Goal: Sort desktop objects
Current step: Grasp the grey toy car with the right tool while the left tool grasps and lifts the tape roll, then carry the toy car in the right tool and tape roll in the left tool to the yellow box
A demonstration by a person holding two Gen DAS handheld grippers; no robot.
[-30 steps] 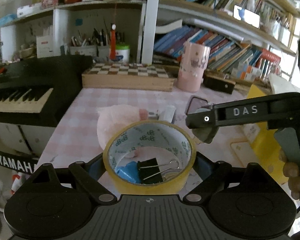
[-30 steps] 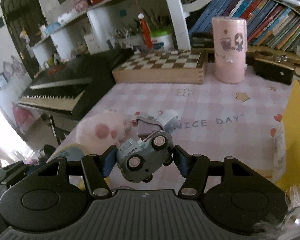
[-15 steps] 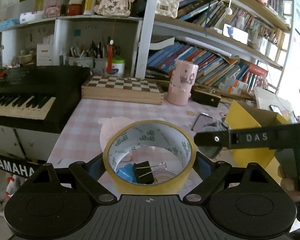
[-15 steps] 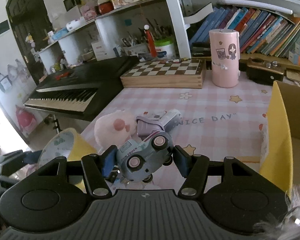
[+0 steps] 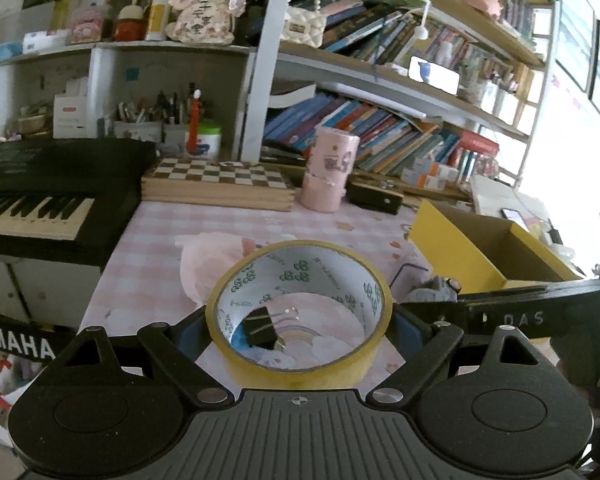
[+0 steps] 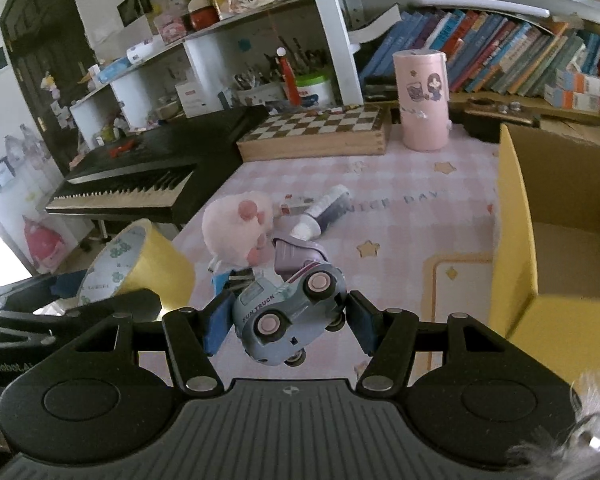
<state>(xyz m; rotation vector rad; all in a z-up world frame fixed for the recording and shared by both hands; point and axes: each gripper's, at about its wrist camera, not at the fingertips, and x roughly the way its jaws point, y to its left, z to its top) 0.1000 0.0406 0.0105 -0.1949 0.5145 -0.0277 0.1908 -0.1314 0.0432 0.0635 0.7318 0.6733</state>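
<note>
My left gripper [image 5: 298, 326] is shut on a wide yellow tape roll [image 5: 300, 368], held off the pink checked table [image 5: 160, 248]. Through the roll's hole a black binder clip [image 5: 262, 330] shows lying on the table below. My right gripper [image 6: 286, 322] is shut on a grey-blue toy truck [image 6: 288, 318], tilted and lifted above the table [image 6: 404, 232]. In the right wrist view the tape roll [image 6: 140, 264] appears at the left. An open yellow cardboard box [image 6: 516, 220] stands to the right; the same box [image 5: 460, 248] shows in the left wrist view.
On the table lie a pink plush toy [image 6: 236, 228], a purple case [image 6: 296, 254] and a white-capped tube [image 6: 324, 212]. At the back stand a chessboard box [image 6: 320, 132] and a pink cylinder [image 6: 422, 100]. A black keyboard [image 6: 148, 176] borders the left edge, bookshelves behind.
Both grippers have lifted and drawn back from the table with their loads still held. The yellow box has come further into both views. The right gripper's arm has slid lower and rightward in the left view.
</note>
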